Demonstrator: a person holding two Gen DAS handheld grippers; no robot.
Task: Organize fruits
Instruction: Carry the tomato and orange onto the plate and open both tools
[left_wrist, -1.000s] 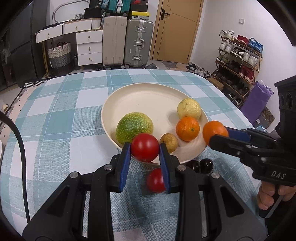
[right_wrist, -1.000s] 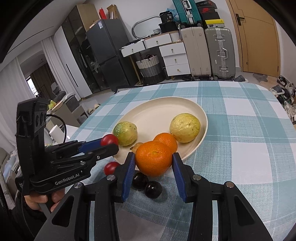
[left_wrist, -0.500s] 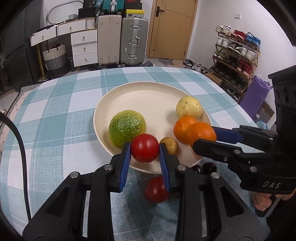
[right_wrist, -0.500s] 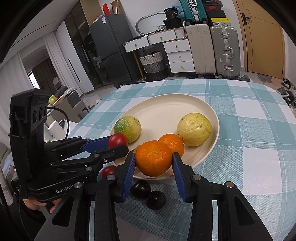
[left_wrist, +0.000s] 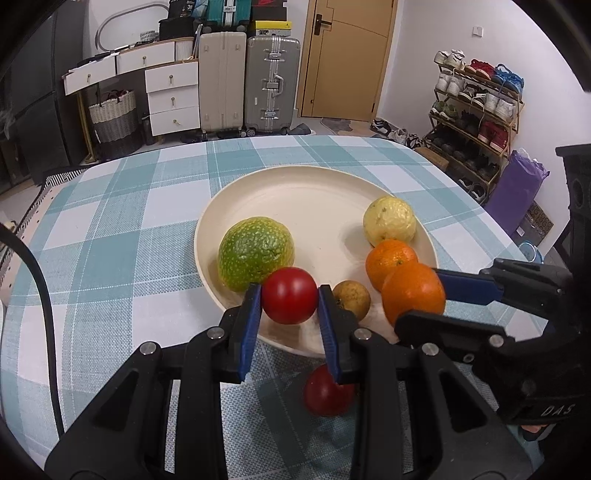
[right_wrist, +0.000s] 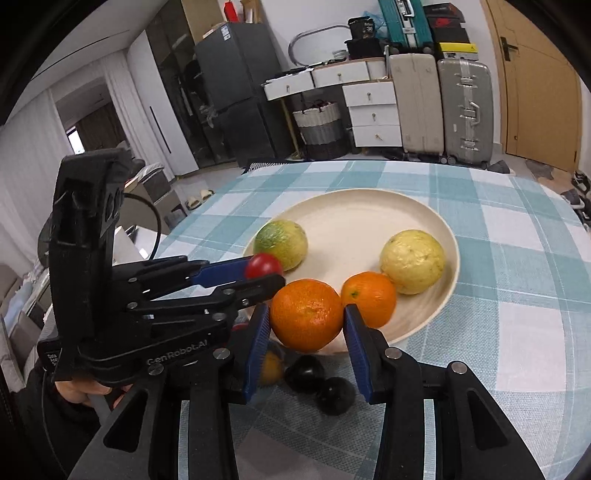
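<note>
The left gripper (left_wrist: 290, 301) is clamped on a round tomato (left_wrist: 290, 295) over the plate (left_wrist: 295, 184) near edge. The right gripper (right_wrist: 306, 321) squeezes an orange (right_wrist: 306, 319), round, without a long axis; it has moved from outside the rim to over the plate.

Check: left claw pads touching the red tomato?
Touching. The left wrist view shows the left claw with both blue pads pressed against the sides of the red tomato, held above the plate rim.

Both wrist cams close, angled down along claws; share plate (left_wrist: 428, 240) & table (right_wrist: 517, 295).
</note>
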